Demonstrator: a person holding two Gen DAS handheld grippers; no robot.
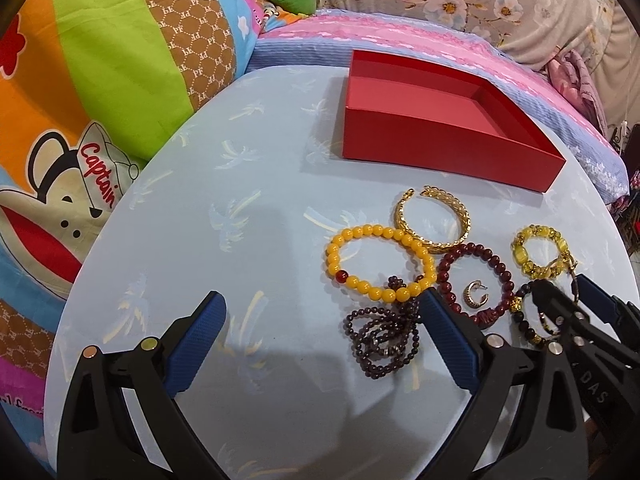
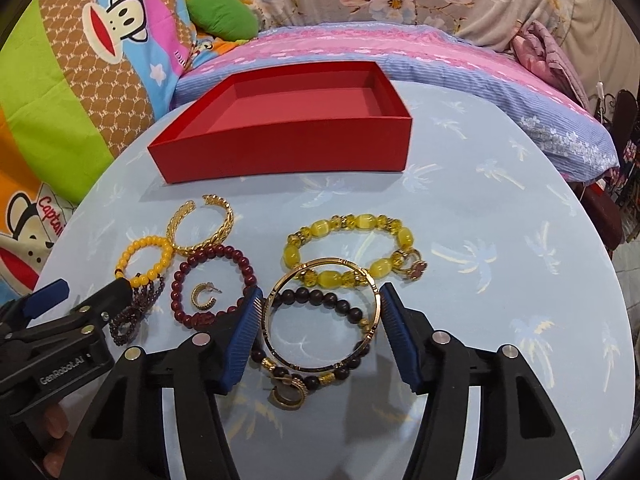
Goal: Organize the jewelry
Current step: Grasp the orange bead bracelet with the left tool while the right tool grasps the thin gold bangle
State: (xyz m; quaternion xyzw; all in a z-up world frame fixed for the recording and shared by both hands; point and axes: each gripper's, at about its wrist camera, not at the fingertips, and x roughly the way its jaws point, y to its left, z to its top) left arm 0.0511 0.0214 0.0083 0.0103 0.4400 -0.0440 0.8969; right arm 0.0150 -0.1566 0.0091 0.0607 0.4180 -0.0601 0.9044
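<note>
Your right gripper (image 2: 320, 322) has its jaws straddling the gold bangle (image 2: 322, 316), blue pads just outside the ring at 9 and 3 o'clock, touching or about to. I can't tell which. The bangle lies flat over the dark bead bracelet (image 2: 340, 308). The empty red box (image 2: 288, 152) sits at 12 o'clock. Your left gripper (image 1: 320, 320) is spread wide, holding nothing, and farther off.

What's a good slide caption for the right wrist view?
Right gripper straddles a gold bangle among beaded bracelets, the red box behind still empty.
</note>
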